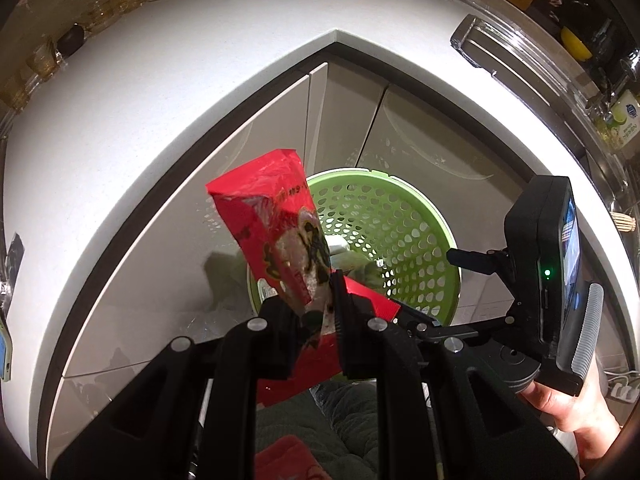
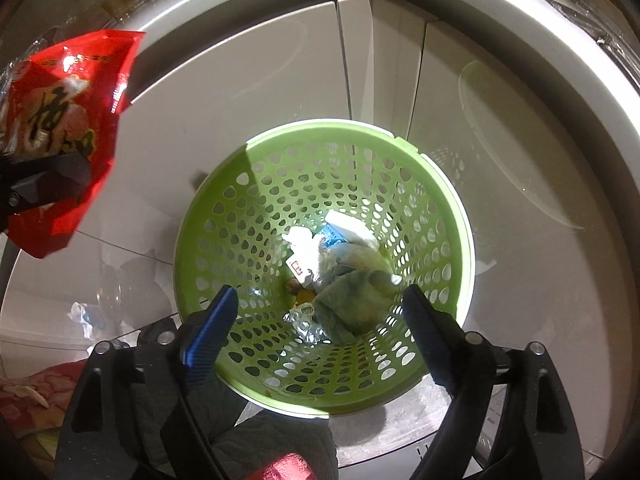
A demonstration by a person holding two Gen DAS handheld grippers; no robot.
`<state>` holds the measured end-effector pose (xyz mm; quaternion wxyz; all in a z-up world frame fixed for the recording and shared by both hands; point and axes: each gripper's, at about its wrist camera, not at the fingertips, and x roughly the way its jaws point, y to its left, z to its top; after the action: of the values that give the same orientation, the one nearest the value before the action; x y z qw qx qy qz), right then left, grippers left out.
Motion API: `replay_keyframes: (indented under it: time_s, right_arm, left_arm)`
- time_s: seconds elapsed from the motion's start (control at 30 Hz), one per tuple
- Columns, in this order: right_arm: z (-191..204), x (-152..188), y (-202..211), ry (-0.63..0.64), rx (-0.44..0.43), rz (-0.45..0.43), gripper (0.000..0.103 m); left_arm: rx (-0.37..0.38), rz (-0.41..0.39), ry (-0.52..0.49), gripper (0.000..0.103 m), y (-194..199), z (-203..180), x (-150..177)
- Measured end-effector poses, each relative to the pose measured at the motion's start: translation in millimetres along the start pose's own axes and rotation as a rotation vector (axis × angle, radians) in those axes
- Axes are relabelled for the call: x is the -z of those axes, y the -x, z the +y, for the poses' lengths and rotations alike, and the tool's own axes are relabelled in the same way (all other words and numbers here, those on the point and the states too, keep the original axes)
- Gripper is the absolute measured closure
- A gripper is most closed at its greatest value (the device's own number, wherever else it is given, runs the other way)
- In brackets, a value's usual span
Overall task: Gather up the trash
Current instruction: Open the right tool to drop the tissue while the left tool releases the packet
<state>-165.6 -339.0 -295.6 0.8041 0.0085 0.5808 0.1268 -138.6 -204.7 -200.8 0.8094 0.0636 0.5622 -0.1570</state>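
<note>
left jaws clamped on red wrapper (image 1: 276, 236), right jaws apart, only right view shows trash inside green basket (image 2: 448, 200)

Bright overhead light glares off the white countertop (image 1: 120, 128), with dark, heavily warped fisheye edges and sharp centres.

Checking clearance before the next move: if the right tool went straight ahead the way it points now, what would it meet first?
Probably nothing until the trash inside the green basket: the right tool, open and empty, points into its mouth, toward the greenish cloth and crumpled paper at the bottom. Depth is unclear.
</note>
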Motion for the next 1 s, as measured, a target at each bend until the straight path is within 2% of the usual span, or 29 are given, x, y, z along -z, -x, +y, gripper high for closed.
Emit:
replay_keyframes:
  time_s: [0.3, 0.53, 0.8, 1.0]
  right_arm:
    - [-1, -1, 25, -0.018, -0.005, -0.04, 0.007]
    - [0, 13, 51, -0.007, 0.019, -0.061, 0.002]
    - [-10, 35, 88, -0.047, 0.048, -0.102, 0.002]
    - [-22, 47, 104, -0.092, 0.083, -0.124, 0.002]
  left_arm:
    - [0.001, -0.001, -0.031, 0.087, 2, -3, -6]
    - [0.018, 0.032, -0.044, 0.087, -7, 2, -8]
    - [0.029, 0.077, -0.146, 0.086, -41, -6, -4]
    - [0.07, 0.139, -0.205, 0.086, -73, -21, 6]
